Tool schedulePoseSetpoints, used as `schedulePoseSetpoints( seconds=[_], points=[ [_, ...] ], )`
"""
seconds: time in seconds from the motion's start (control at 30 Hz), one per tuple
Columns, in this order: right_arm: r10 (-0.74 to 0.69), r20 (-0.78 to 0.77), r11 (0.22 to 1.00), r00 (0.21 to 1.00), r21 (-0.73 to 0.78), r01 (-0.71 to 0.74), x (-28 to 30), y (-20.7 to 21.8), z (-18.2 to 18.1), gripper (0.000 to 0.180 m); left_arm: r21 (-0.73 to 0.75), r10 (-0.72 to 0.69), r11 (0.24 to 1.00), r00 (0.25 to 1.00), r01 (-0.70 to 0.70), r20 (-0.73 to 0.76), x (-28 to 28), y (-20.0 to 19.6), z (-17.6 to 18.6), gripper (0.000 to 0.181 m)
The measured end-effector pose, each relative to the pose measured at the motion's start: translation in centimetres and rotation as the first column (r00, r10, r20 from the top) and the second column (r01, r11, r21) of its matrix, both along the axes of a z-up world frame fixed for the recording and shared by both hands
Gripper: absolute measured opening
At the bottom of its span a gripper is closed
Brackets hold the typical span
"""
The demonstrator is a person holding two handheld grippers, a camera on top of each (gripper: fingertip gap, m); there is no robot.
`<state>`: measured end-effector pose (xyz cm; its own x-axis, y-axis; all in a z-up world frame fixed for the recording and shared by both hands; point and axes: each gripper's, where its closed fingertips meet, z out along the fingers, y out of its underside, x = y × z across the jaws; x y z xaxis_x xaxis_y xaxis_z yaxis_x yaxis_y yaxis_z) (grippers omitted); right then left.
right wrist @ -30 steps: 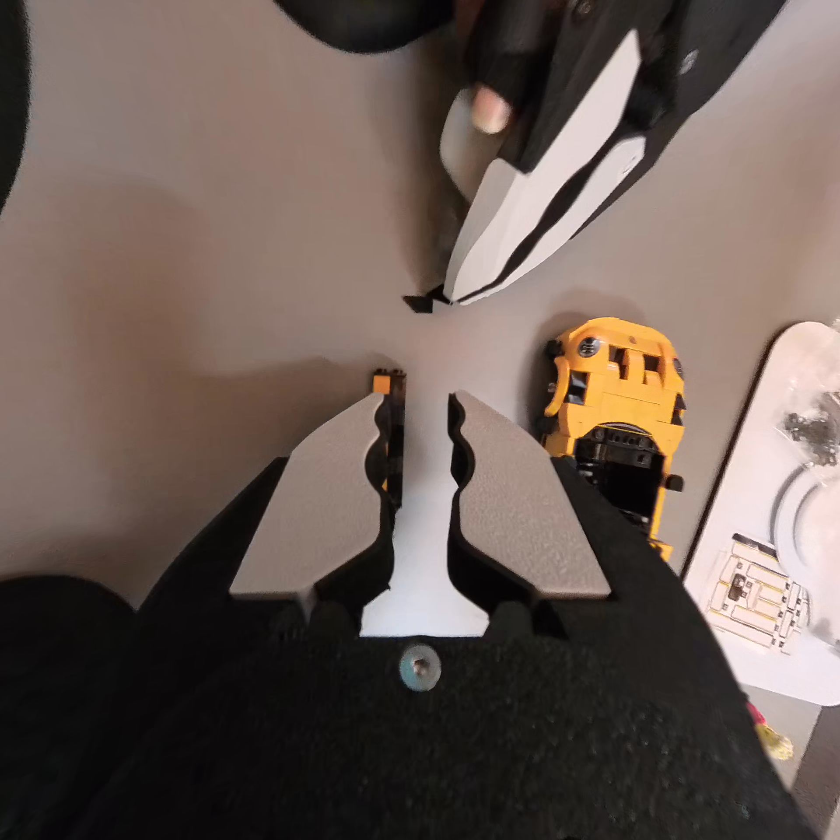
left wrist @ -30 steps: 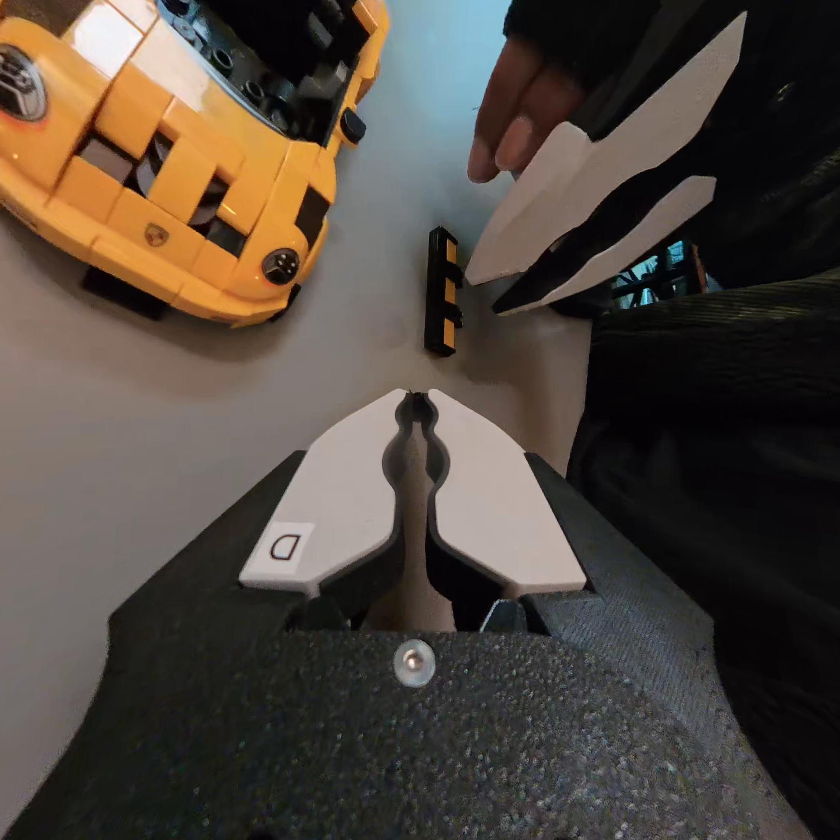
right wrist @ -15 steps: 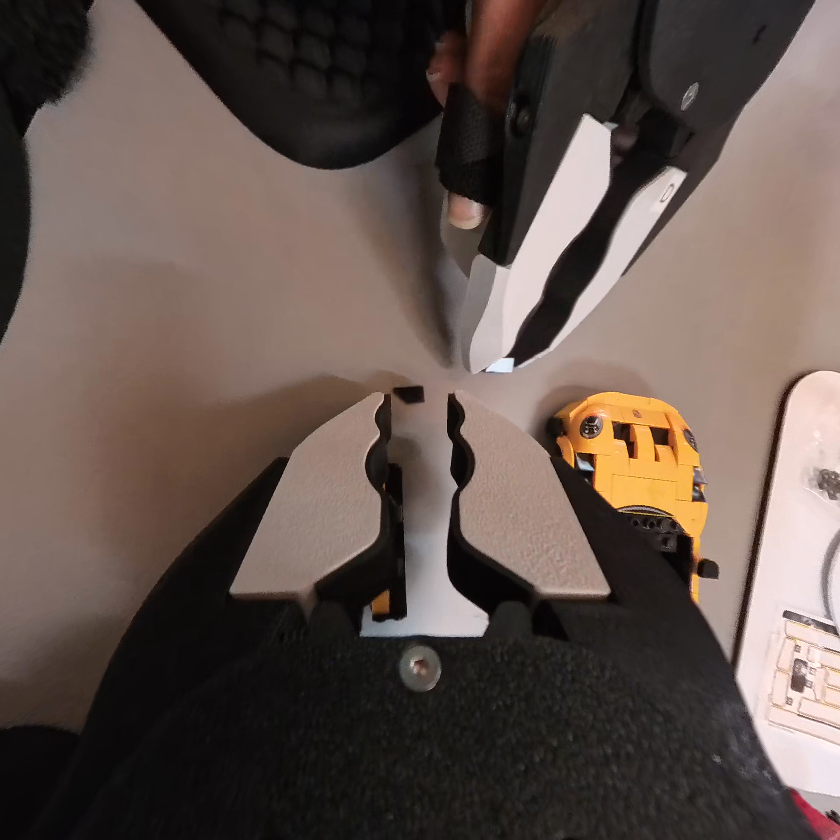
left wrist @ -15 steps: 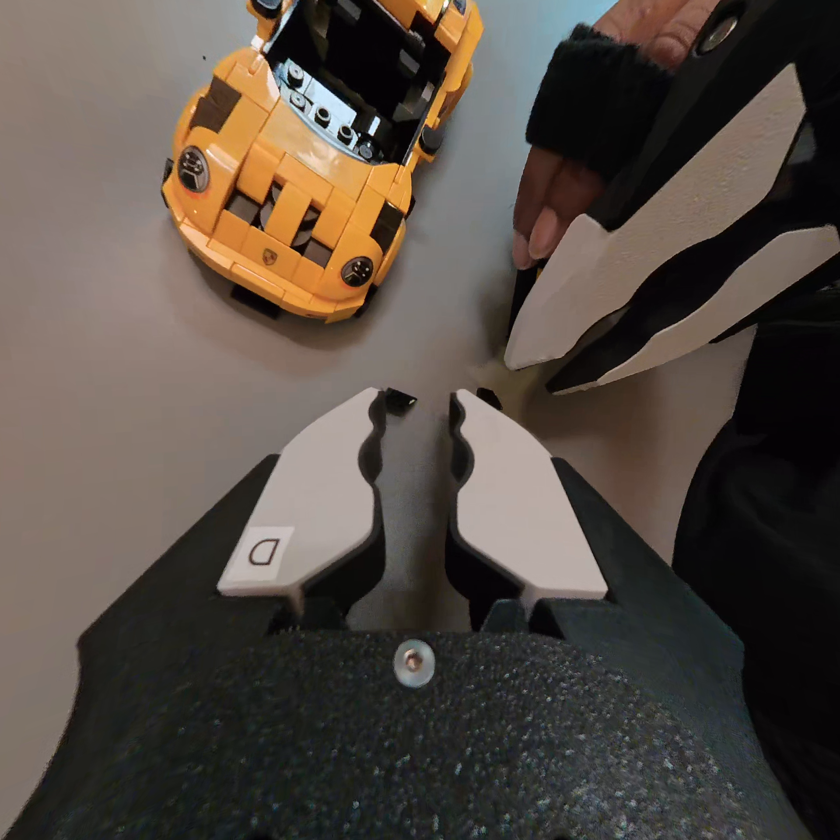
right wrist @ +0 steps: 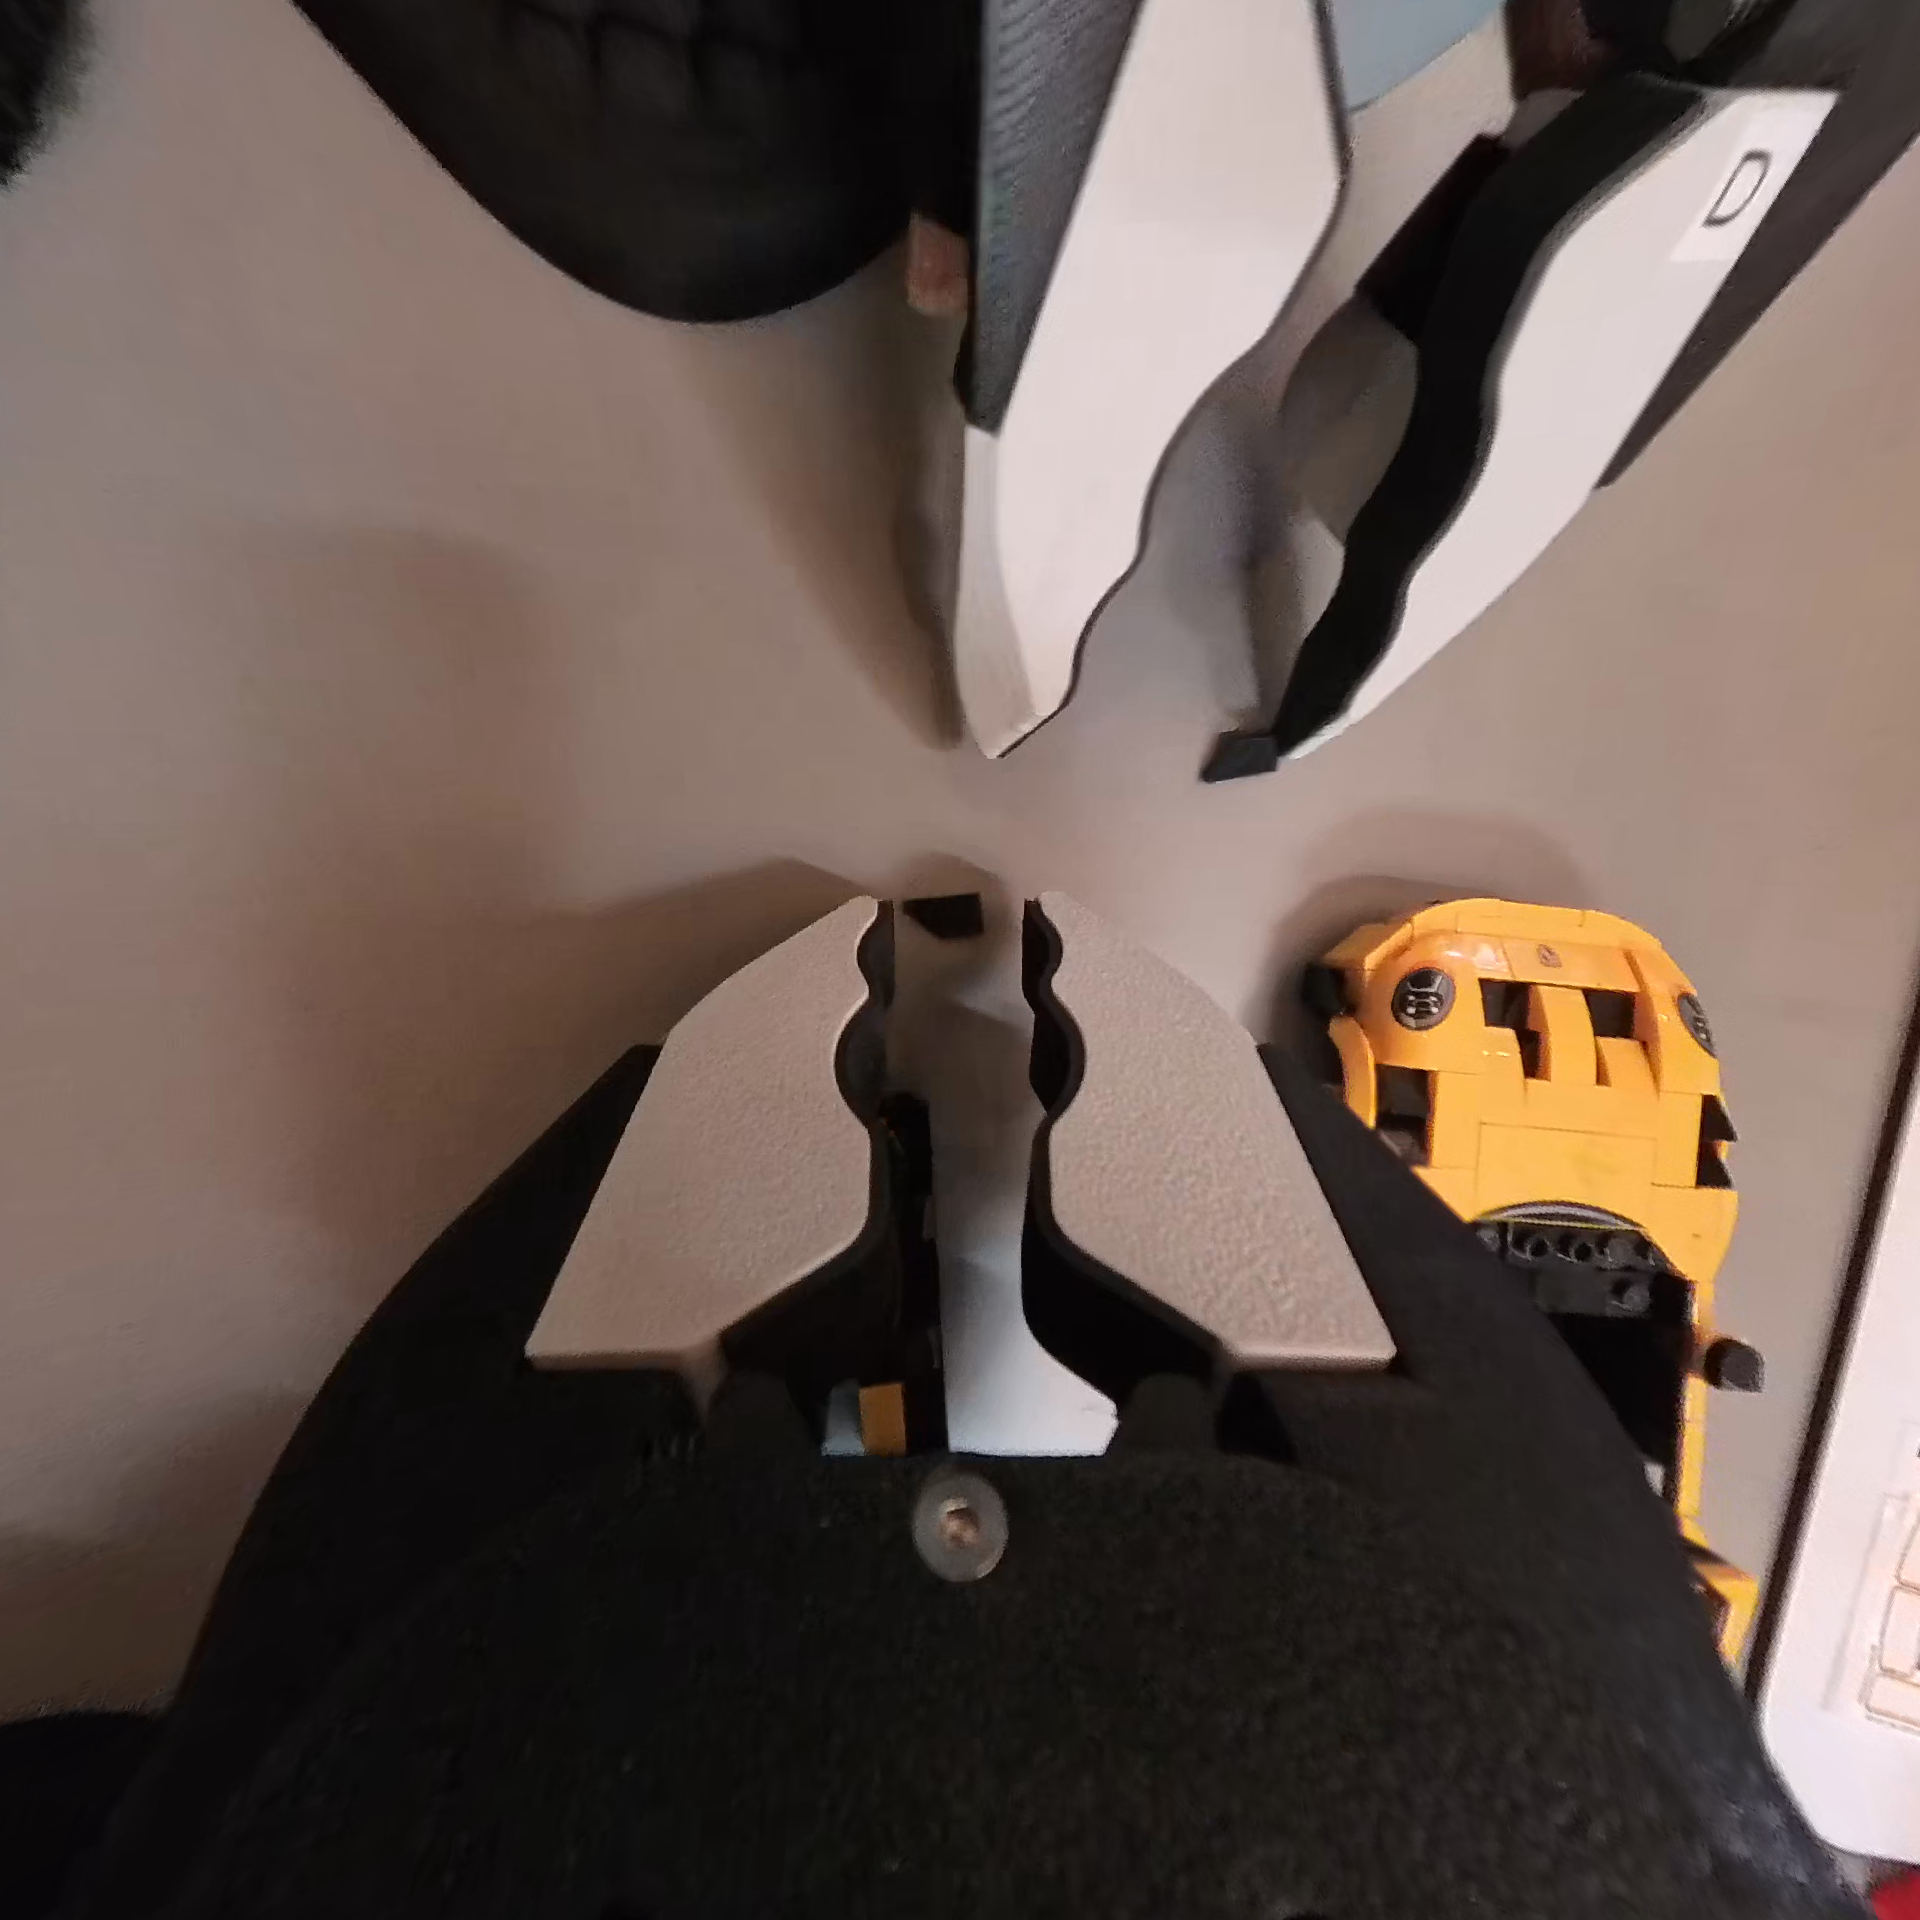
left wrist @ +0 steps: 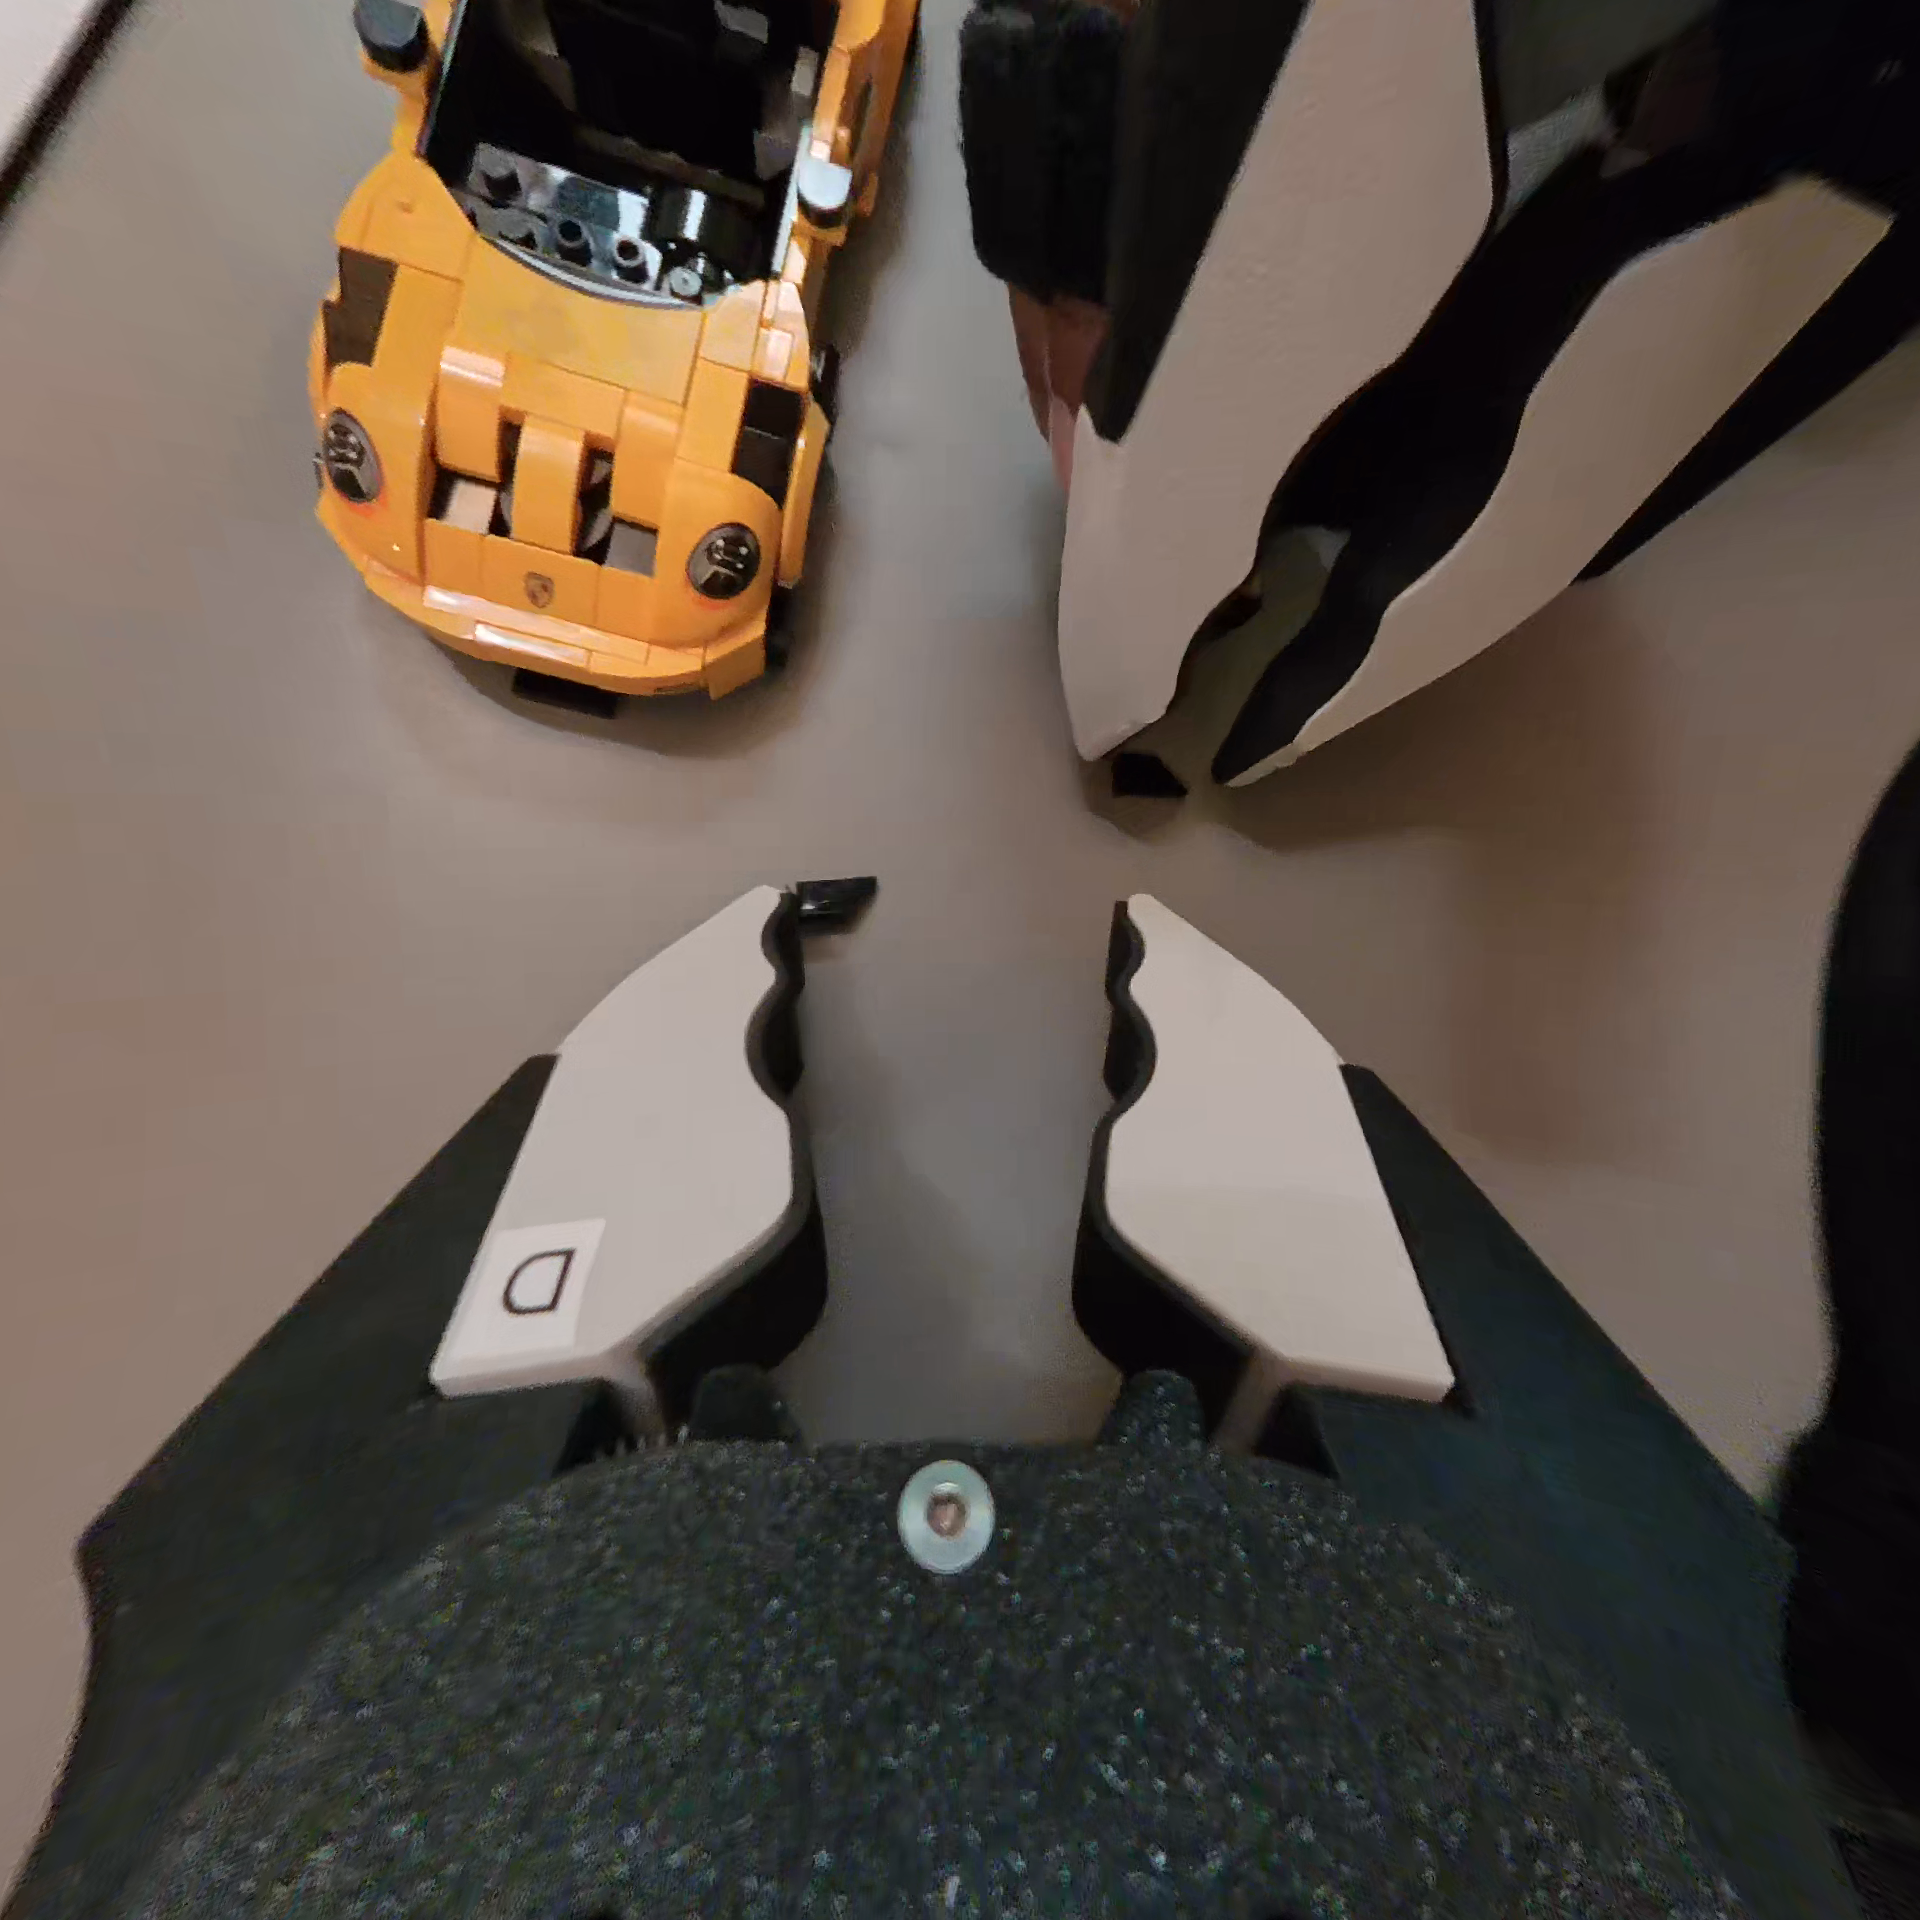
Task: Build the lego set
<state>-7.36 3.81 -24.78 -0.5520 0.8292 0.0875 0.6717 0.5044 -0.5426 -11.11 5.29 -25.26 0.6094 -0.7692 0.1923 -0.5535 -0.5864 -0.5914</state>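
My left gripper (left wrist: 951, 899) is wide open and holds nothing. A small black piece (left wrist: 836, 899) lies on the grey table against its left fingertip; it also shows in the right wrist view (right wrist: 1238, 756). My right gripper (right wrist: 956, 902) is open a little, with a second small black piece (right wrist: 943, 916) on the table between its fingertips, touching neither. A black-and-orange strip (right wrist: 902, 1247) lies under the right gripper, along its left finger. The two grippers point at each other, tips close together. The yellow lego car (left wrist: 571, 416) stands beside them with its cabin open.
A white tray (right wrist: 1849, 1455) with a printed sheet lies to the right of the car (right wrist: 1538, 1091). A person's hand in a black fingerless glove (left wrist: 1039, 156) holds the right gripper (left wrist: 1158, 753). Dark clothing fills the right edge of the left wrist view.
My left gripper went from shut on a small black piece to wide open, and the piece now lies on the table. My right gripper moved forward over the strip to the second black piece.
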Motion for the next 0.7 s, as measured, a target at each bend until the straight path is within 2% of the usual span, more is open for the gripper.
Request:
schedulePoseSetpoints(
  seconds=[0.17, 0.37, 0.43, 0.53, 0.7],
  points=[
    [-0.027, -0.005, 1.0, 1.0, -0.013, 0.027, -0.4, 0.2, -0.1, 0.023, 0.103, -0.09, 0.989, 0.989, 0.102, -0.118, -0.3, -0.2, -0.6, 0.063],
    [-0.122, -0.08, 0.991, 0.989, -0.07, 0.117, -1.7, 1.2, 1.1, 0.02, 0.123, -0.084, 0.988, 0.995, 0.091, -0.062, -0.6, 0.1, 0.0, 0.064],
    [-0.107, -0.071, 0.993, 0.992, -0.066, 0.102, -1.4, 1.2, 1.0, 0.02, 0.144, -0.08, 0.986, 0.997, 0.083, -0.023, -0.5, 0.2, 0.8, 0.061],
    [-0.042, -0.021, 0.998, 0.999, -0.053, 0.041, -0.1, 0.6, 0.5, 0.02, 0.172, -0.092, 0.982, 0.994, 0.079, 0.066, 0.1, 0.1, 2.4, 0.047],
    [-0.019, 0.019, 1.0, 1.0, -0.021, 0.019, 0.4, 0.0, -0.5, 0.022, 0.195, -0.108, 0.977, 0.988, 0.086, 0.107, 0.5, 0.0, 3.3, 0.036]
  ],
)
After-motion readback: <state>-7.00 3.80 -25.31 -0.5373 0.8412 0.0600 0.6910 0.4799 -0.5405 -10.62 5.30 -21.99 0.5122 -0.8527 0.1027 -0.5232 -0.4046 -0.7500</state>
